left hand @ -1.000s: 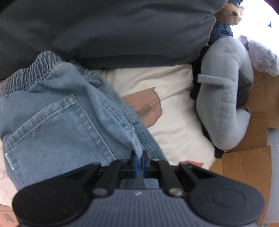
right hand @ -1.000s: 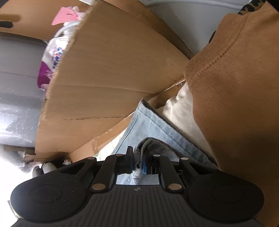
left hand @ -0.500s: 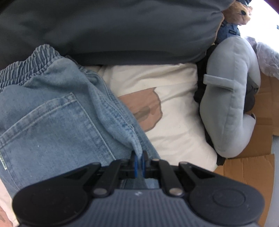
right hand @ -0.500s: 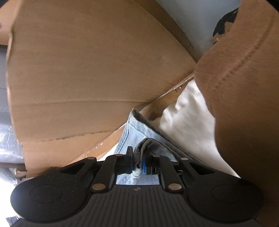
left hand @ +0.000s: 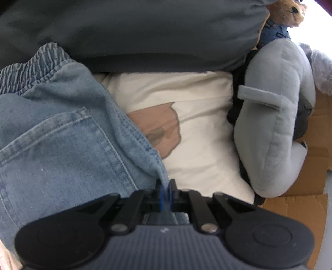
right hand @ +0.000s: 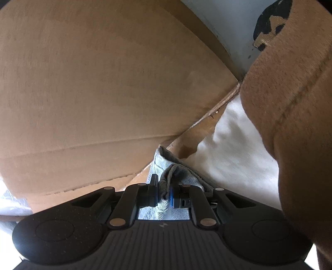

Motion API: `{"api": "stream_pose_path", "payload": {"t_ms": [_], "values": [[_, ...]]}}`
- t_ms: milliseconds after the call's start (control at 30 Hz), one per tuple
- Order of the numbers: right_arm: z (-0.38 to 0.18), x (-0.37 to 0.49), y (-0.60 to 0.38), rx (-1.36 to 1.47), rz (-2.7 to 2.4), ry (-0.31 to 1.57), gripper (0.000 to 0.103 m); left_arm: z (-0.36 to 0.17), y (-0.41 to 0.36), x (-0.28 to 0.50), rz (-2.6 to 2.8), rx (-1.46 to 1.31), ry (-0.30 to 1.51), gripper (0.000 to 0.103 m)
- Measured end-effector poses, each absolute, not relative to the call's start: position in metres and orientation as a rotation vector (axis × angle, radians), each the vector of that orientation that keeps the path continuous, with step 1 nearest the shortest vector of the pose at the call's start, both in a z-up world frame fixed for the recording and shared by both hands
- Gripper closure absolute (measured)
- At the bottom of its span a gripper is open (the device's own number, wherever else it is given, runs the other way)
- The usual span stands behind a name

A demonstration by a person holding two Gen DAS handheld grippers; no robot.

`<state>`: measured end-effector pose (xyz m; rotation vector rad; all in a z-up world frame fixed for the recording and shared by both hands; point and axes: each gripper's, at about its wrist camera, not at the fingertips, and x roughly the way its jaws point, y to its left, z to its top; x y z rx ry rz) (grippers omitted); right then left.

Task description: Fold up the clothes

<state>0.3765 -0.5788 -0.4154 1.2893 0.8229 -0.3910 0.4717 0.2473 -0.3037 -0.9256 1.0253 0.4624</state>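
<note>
- Denim is what both hands are busy with: a pair of light blue jeans (left hand: 62, 145) is held at two places at once, one by each tool.
- The left gripper (left hand: 165, 192) has its fingers closed tight on a thin seam edge of the jeans, with the back pocket and the gathered elastic waistband spreading away to the left of the grip.
- The right gripper (right hand: 164, 195) has its fingers clamped on a bunched, thicker fold of the same denim, probably a hem or leg end, though too little of it shows to be sure.
- The jeans lie partly over a cream cloth (left hand: 197, 135) with a brown patch printed on it; I cannot tell whether that cloth is bedding or another garment.
- Around them sit a dark grey cushion (left hand: 134, 31), a grey plush toy (left hand: 274, 124), a teddy bear (left hand: 287, 11) and, in the right view, a cardboard flap (right hand: 103, 72) and a brown fleece garment (right hand: 296, 103).
- As for progress, I judge the fold to be in its early or middle part: the denim is rumpled and gripped, not laid flat in a neat stack.
- No finished pile is visible, and the brown fleece looks unfolded, so most of the work seems left to do.
</note>
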Motion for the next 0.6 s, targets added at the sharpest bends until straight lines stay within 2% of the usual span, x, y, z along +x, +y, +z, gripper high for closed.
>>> {"api": "stream_pose_path", "payload": {"t_ms": [267,367,433,533,600], "values": [[-0.429,0.388,-0.58,1.272,-0.413,0.825,0.093,-0.33,0.246,0.487,0.489,-0.926,1.051,0.097],[-0.436,0.389,-0.58,1.3,-0.403,0.802,0.093,-0.334,0.241,0.494,0.49,-0.902,1.064,0.092],[-0.439,0.388,-0.582,1.33,-0.393,0.783,0.091,-0.33,0.236,0.494,0.471,-0.882,1.068,0.088],[-0.436,0.386,-0.582,1.318,-0.37,0.772,0.089,-0.329,0.23,0.489,0.44,-0.874,1.071,0.088],[-0.434,0.384,-0.583,1.314,-0.351,0.764,0.084,-0.332,0.226,0.483,0.42,-0.895,1.073,0.088]]}}
